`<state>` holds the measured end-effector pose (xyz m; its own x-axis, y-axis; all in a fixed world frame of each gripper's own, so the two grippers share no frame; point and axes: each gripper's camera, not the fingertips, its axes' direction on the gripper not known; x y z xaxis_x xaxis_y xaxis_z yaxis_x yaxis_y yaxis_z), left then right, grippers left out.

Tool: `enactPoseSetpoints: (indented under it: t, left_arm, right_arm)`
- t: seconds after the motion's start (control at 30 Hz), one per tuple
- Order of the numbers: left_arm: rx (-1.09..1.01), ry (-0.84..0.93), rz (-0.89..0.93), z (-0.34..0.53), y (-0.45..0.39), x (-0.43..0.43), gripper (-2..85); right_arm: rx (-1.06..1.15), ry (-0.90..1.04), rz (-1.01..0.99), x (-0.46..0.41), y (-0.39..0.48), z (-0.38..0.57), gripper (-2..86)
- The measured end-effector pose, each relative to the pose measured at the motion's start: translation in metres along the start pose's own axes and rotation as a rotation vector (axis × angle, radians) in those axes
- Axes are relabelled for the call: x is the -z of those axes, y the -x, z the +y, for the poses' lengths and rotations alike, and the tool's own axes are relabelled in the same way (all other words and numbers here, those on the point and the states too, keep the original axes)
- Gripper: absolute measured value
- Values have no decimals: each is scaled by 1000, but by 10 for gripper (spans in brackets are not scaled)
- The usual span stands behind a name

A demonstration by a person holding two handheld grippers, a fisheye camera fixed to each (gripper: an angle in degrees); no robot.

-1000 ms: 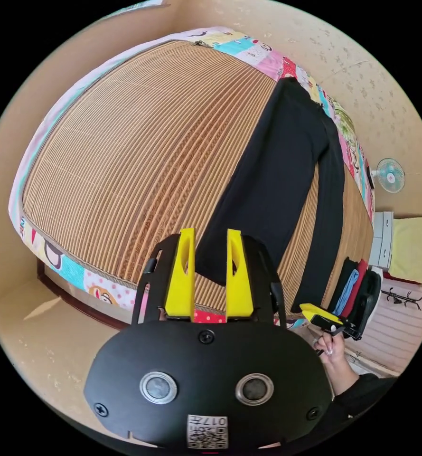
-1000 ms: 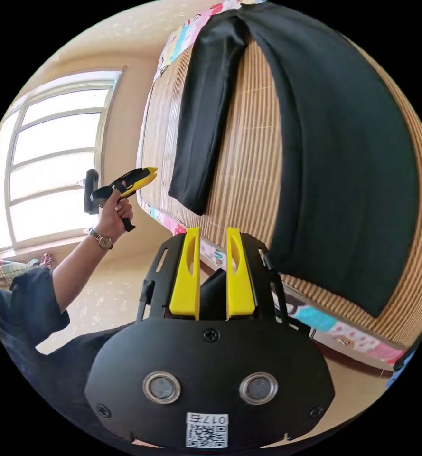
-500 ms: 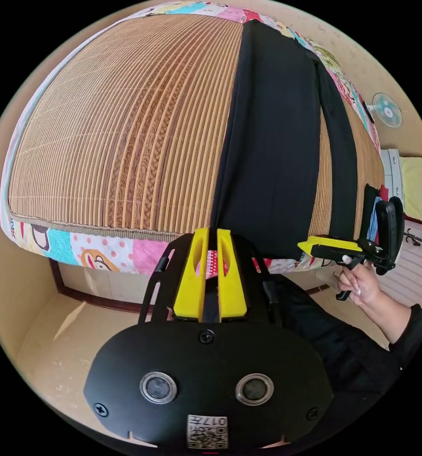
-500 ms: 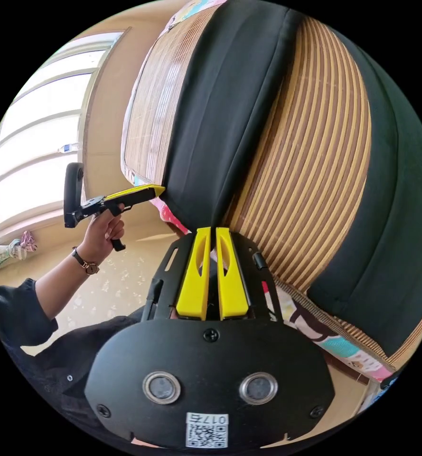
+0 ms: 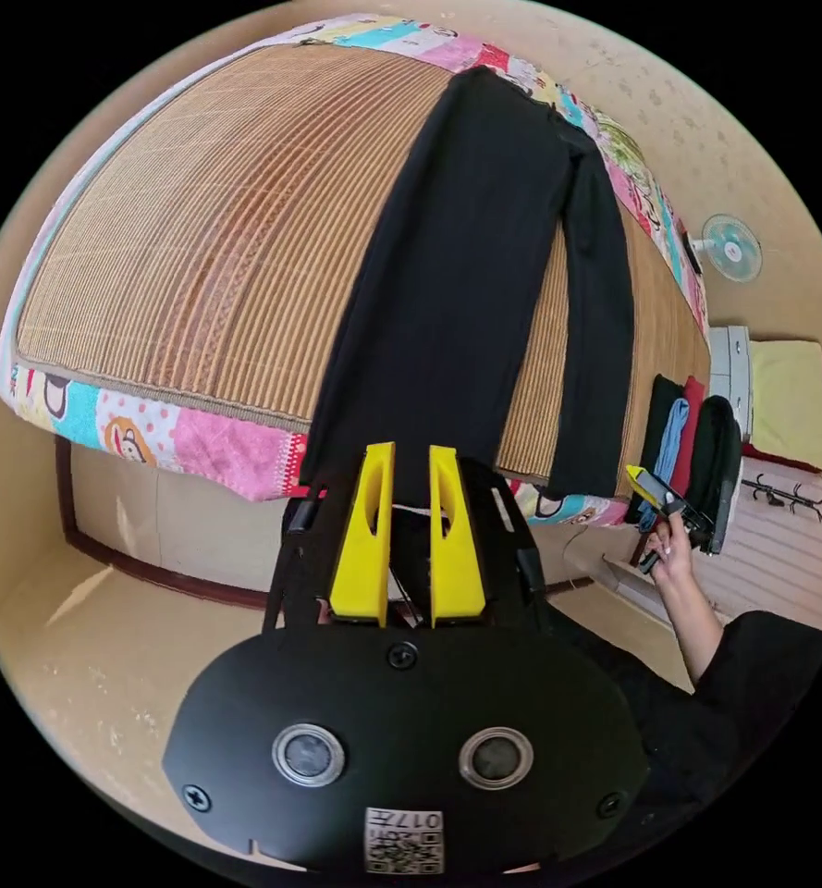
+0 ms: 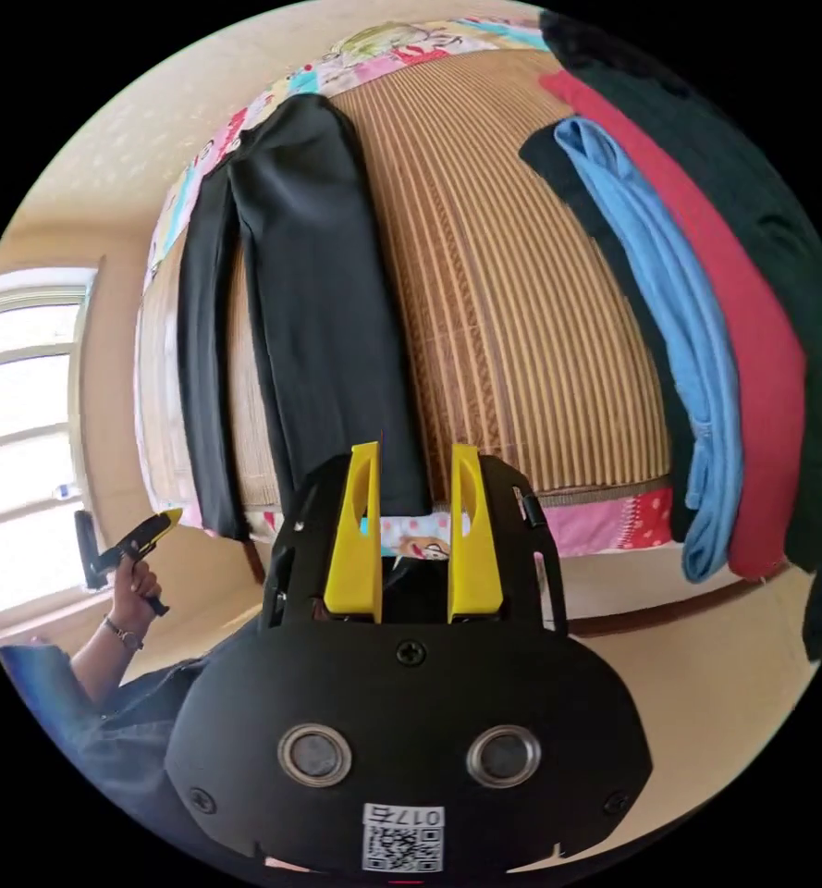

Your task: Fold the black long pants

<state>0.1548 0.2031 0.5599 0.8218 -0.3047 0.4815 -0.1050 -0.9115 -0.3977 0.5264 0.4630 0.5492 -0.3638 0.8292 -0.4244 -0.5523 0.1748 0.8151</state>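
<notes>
The black long pants point(image 5: 466, 277) lie lengthwise on a bamboo mat point(image 5: 198, 259) on the bed, waist at the far side. Both leg ends hang a little over the near edge. My left gripper point(image 5: 411, 450) is open just in front of the wider leg's hem, not touching it. In the right gripper view the pants point(image 6: 327, 305) stretch away from my right gripper point(image 6: 415, 446), which is open just below the nearer leg's end. A hand holds the left gripper point(image 6: 156, 527) off that bed edge, apart from the other leg. The right gripper point(image 5: 646, 481) shows beside the narrow leg.
Folded clothes point(image 6: 706, 370) in blue, red and dark colours lie along one side of the mat point(image 6: 521, 324), hanging over the edge. A patterned quilt edges the bed. A fan point(image 5: 732, 248) and white drawers point(image 5: 729, 356) stand by the wall. A window point(image 6: 13, 416) is behind the person.
Half a second ago both grippers were shut at the leg hems. Both have since opened and drawn back from the bed edge. The legs now lie straighter, their ends over the edge.
</notes>
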Motion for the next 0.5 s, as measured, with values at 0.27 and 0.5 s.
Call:
enactPoseSetpoints:
  t: [0.27, 0.5]
  left_arm:
    - [-344, 86, 145, -23, -124, -28, 72]
    - [-387, 147, 293, -27, -202, -36, 136]
  right_arm:
    - [-12, -11, -63, -17, -6, 39, 37]
    - [164, -131, -187, 45, 44, 64, 32]
